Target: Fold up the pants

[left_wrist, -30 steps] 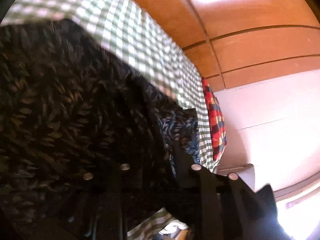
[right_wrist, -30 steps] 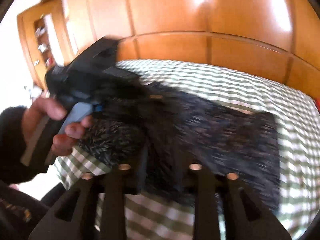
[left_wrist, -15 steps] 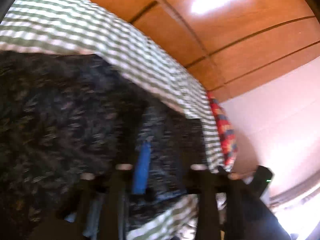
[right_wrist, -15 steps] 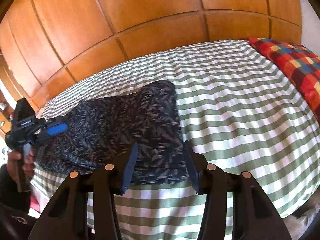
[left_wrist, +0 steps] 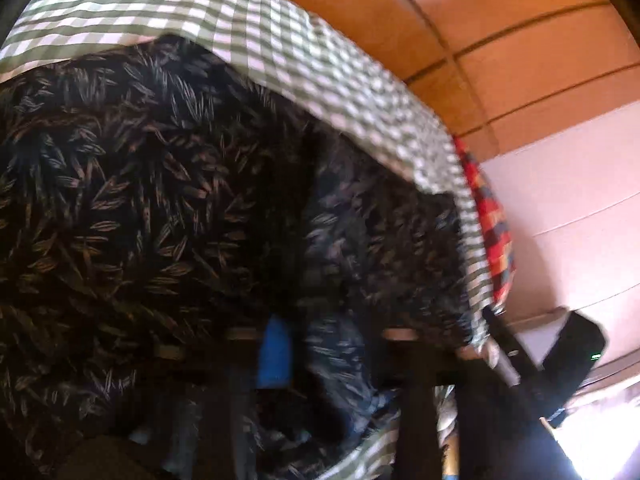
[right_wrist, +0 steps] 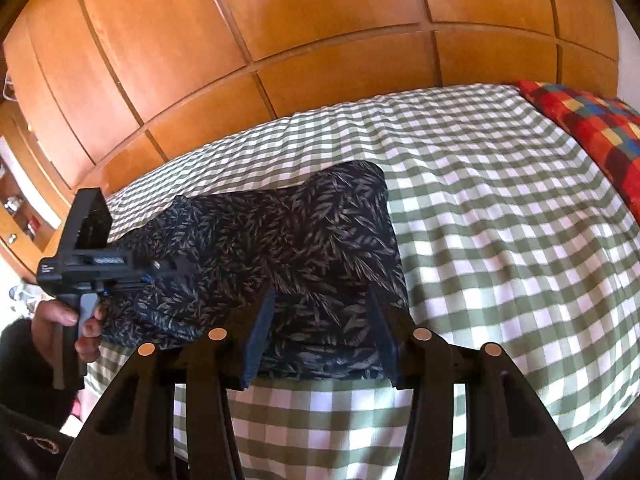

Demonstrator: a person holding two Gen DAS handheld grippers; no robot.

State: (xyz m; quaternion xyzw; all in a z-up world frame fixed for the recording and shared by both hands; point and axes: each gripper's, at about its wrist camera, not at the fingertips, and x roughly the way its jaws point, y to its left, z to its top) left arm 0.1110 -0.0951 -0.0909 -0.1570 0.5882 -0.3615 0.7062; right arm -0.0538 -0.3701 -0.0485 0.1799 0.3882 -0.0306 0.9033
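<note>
1. Right tongs [right_wrist: 320, 332] hang spread and empty above the near edge of the pants [right_wrist: 280, 248], touching nothing.
2. Left tongs [left_wrist: 320, 344] sit low at the pants' left end, buried in cloth. A fold of fabric lies between the fingers, but blur hides whether they pinch it or merely rest on it, so I cannot tell.
3. Pants lie on the bed [right_wrist: 500, 220], a dark leaf-print bundle near its front-left part, well apart from the red pillow [right_wrist: 592, 128].
4. Done, as I judge it: the garment is already doubled into a compact, roughly rectangular block, with a straight right edge.
5. Left to do, probably: the left end looks bunched and rumpled where the left tongs work. It wants flattening or one more fold over, then smoothing.
6. Overall the task seems past its middle, near the last fold.
</note>
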